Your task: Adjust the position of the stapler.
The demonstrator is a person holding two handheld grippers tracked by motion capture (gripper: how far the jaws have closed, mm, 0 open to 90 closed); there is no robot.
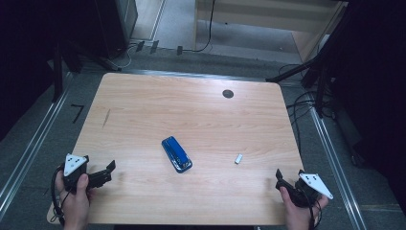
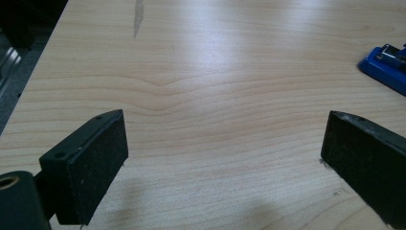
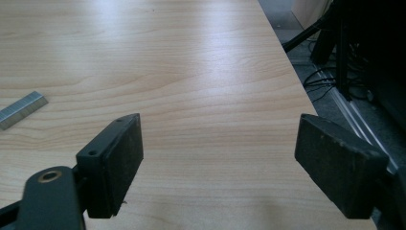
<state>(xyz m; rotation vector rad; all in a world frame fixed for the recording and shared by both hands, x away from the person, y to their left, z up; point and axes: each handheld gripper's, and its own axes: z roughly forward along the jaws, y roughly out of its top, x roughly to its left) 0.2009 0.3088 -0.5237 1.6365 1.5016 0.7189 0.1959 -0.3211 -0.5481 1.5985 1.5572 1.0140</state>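
A blue stapler (image 1: 176, 154) lies flat near the middle of the wooden table (image 1: 191, 110), and its end shows at the upper right of the left gripper view (image 2: 387, 67). A short strip of staples (image 1: 238, 158) lies to the stapler's right, and it also sits at the left of the right gripper view (image 3: 21, 110). My left gripper (image 1: 109, 172) is held at the near left corner, open, with bare wood between its jaws (image 2: 222, 134). At the near right edge my right gripper (image 1: 289, 175) is open too and holds nothing (image 3: 220, 129).
A black round grommet (image 1: 228, 94) sits in the tabletop at the far right. A dark streak (image 1: 106, 117) marks the wood at the left. Cables and black stand legs (image 1: 306, 91) lie on the floor beyond the right edge.
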